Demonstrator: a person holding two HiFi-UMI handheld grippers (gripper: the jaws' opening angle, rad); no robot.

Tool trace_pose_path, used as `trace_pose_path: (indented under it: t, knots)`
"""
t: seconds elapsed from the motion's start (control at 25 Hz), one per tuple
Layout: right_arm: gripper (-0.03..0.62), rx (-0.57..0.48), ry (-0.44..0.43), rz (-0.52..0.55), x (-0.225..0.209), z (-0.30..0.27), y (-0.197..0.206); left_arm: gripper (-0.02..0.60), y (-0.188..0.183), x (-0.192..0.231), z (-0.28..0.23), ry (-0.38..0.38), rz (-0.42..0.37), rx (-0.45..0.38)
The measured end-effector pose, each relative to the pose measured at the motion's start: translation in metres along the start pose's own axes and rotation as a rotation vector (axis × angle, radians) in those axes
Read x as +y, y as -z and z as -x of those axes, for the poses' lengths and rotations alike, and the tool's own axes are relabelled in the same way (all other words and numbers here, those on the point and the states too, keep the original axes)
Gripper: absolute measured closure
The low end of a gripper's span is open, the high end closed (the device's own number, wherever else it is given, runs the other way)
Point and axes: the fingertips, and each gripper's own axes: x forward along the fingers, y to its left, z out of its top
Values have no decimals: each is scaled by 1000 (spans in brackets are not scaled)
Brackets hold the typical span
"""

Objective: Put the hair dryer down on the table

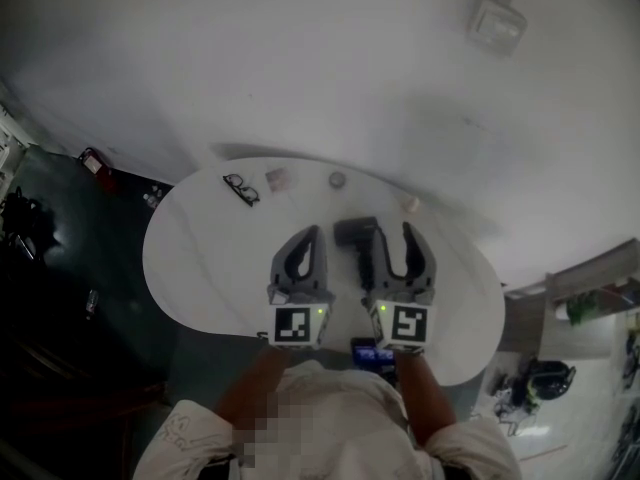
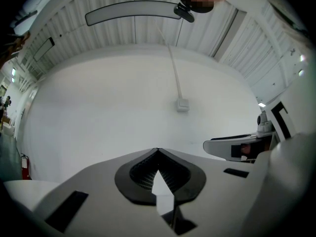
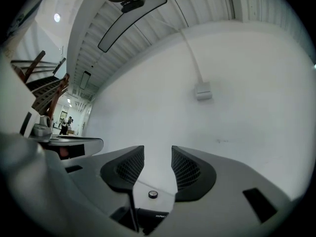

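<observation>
In the head view a dark hair dryer [image 1: 358,236] lies on the white oval table [image 1: 200,258], its handle running back toward me. Just to its right my right gripper [image 1: 395,243] stands open; its left jaw is close beside the handle, and whether they touch I cannot tell. In the right gripper view the right gripper [image 3: 158,152] points up at the white wall, with a bare gap between its dark ribbed pads [image 3: 129,168]. To the left of the dryer my left gripper [image 1: 312,233] is shut, and in its own view the left gripper [image 2: 158,150] has its tips meeting on nothing.
At the table's far side lie black glasses [image 1: 241,189], a small pinkish piece [image 1: 277,178], a small round object [image 1: 337,180] and a small pale item [image 1: 411,205]. A white box [image 1: 497,23] hangs on the wall. A red extinguisher [image 1: 95,161] stands at the left.
</observation>
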Motion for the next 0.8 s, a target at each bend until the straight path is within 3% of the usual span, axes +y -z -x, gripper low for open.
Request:
trace_pose_path:
  t: [0.2,0.8]
  knots:
    - [535,6,6,-12,-2,2,0,586,-2,-2,2,2,-1,-4]
    - [586,30,-2,1,-1,-1,9,586,2,-5,1,-2,-6,6]
